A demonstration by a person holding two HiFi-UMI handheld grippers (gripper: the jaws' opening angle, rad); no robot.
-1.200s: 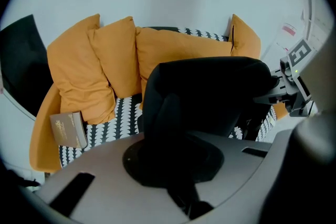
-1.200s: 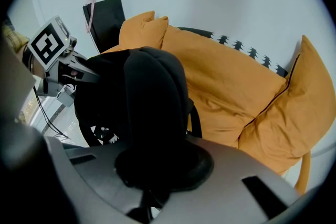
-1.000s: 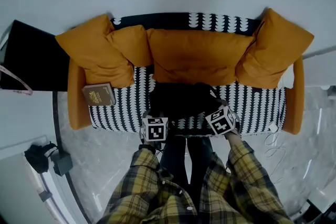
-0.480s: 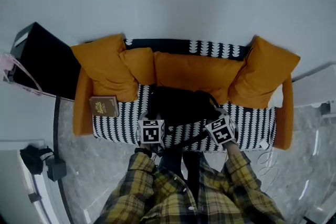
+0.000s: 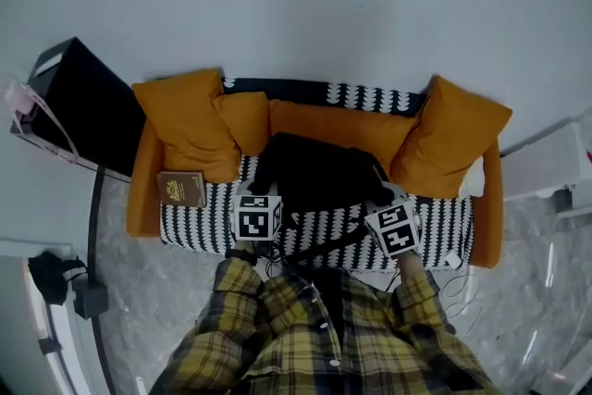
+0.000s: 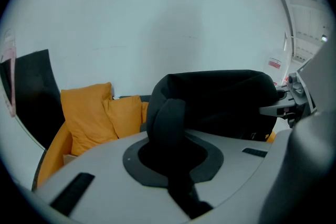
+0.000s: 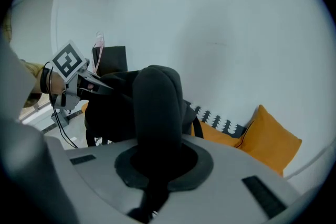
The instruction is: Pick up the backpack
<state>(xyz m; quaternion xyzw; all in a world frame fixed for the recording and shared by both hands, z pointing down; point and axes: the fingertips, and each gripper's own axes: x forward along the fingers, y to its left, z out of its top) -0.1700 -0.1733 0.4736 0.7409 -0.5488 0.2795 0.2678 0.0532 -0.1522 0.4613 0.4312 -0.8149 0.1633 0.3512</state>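
Left tool [image 5: 259,210]: tilted forward and down; jaws nearly together, clamped on backpack strap [image 6: 167,123].
Right tool [image 5: 390,219]: same tilt; jaws clamped on second strap [image 7: 155,113].
Forearms [image 5: 418,284]: plaid-sleeved, reaching forward, side by side.

I see the backpack [image 5: 319,176] come up off the sofa [image 5: 444,219] seat; it now hangs higher and overlaps the lower edge of the middle cushion [image 5: 338,123]. My left hand-held gripper [image 6: 169,128] and right hand-held gripper [image 7: 155,134] have risen with it. A strap [image 5: 328,247] now swings free below them.
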